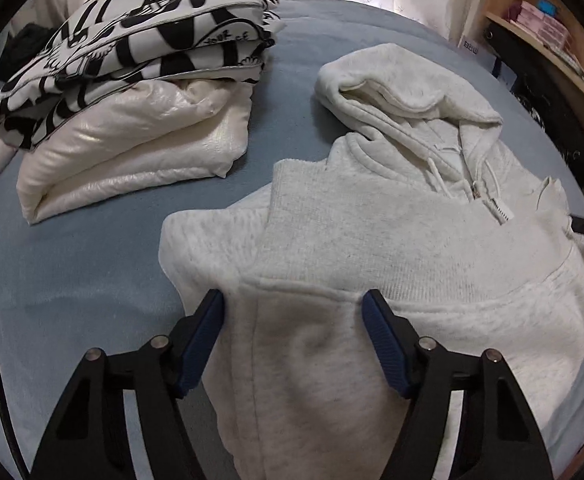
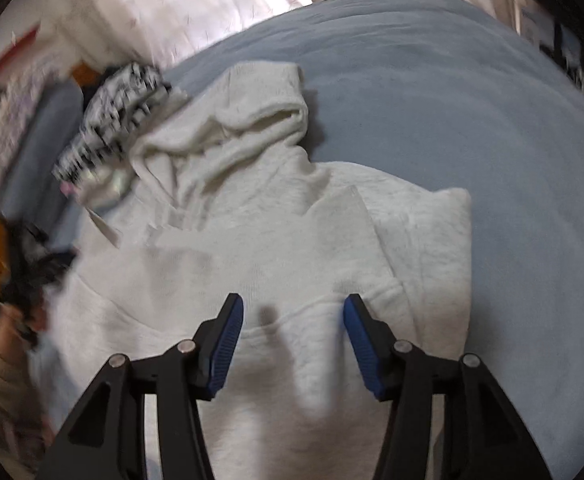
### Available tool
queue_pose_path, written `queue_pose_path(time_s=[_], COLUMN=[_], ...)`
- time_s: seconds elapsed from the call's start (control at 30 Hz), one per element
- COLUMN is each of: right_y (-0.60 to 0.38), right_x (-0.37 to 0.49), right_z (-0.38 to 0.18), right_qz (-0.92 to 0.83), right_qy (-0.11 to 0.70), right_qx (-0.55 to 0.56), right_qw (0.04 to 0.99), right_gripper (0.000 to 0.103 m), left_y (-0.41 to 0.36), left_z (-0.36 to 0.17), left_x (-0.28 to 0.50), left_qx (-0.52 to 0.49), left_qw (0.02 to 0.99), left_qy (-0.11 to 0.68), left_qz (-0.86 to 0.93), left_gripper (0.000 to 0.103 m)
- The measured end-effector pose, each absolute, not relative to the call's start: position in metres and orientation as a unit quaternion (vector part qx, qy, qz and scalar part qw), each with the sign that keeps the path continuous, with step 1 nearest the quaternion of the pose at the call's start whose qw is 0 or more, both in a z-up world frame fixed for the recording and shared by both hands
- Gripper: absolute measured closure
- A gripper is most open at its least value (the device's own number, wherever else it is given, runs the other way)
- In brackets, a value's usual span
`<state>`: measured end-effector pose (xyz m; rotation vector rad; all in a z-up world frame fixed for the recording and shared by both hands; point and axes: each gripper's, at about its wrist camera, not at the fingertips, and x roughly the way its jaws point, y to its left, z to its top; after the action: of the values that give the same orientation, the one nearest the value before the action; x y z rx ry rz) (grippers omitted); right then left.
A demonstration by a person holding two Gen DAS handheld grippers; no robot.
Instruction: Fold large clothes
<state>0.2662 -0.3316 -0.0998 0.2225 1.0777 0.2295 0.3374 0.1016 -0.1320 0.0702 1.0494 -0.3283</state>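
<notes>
both grippers (image 1: 292,300) agape over hoodie (image 1: 372,240)

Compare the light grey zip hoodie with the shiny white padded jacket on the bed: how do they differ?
The light grey zip hoodie lies spread out, only partly folded; the shiny white padded jacket is folded into a compact bundle. The hoodie is matt fleece, the jacket glossy. Nothing lies on the hoodie; a black-and-white printed garment tops the jacket. Both rest on the blue bedsheet.

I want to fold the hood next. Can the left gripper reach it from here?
Probably yes. The left gripper is open over the hoodie, and nothing lies between it and the hood.
</notes>
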Motion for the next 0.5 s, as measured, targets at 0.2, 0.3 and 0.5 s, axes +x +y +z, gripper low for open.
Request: queue_pose_path(time_s=[0.2,0.3,0.5], right_y=[-0.353,-0.364,-0.365], right_x=[0.277,0.286,0.288], right_z=[-0.096,-0.103,-0.12], right_qz=[0.07,0.058,0.099], right_qy=[0.487,0.502,0.546], right_qx=[0.117,0.108,0.112], right_qw=[0.863,0.856,0.824], right_gripper=[0.054,0.054,0.057], left_y=[0.098,0.097,0.097], left_z=[-0.134,-0.133,-0.13], left_x=[0.336,0.334,0.327], left_qx=[0.058,0.062,0.08], left_qw=[0.854,0.855,0.859], left_qy=[0.492,0.49,0.482], left_qz=[-0.159,-0.159,-0.154], left_gripper=[0.035,0.035,0.045])
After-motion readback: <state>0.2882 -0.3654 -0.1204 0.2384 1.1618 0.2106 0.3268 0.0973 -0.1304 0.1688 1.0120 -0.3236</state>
